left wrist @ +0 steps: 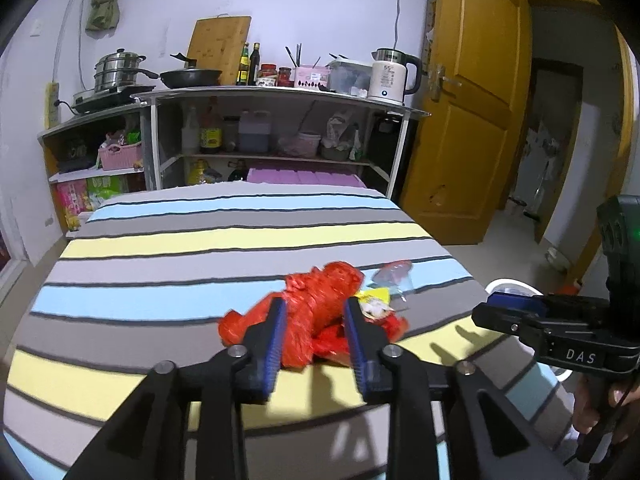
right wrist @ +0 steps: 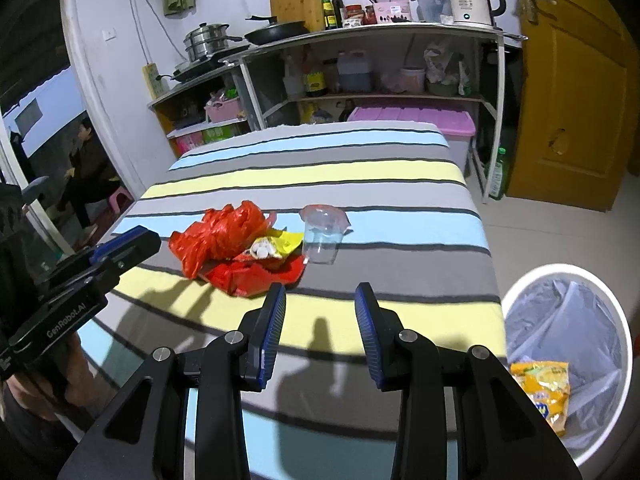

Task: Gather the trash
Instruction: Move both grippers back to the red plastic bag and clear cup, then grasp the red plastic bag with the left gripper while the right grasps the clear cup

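A crumpled red plastic bag (left wrist: 320,300) lies on the striped table (left wrist: 200,240) with a red wrapper, a yellow wrapper (left wrist: 378,298) and a clear plastic cup (left wrist: 394,276) beside it. My left gripper (left wrist: 314,312) is open, its fingers on either side of the red bag. In the right wrist view the bag (right wrist: 218,236), yellow wrapper (right wrist: 276,246) and cup (right wrist: 322,236) lie ahead. My right gripper (right wrist: 320,300) is open and empty, above the table's near right part. The white trash bin (right wrist: 568,344) holds a yellow packet (right wrist: 546,388).
A kitchen shelf (left wrist: 256,92) with pots, bottles and a kettle stands behind the table. A yellow door (left wrist: 472,100) is at the right. The bin stands on the floor by the table's right edge. A person sits outside at far left (right wrist: 86,164).
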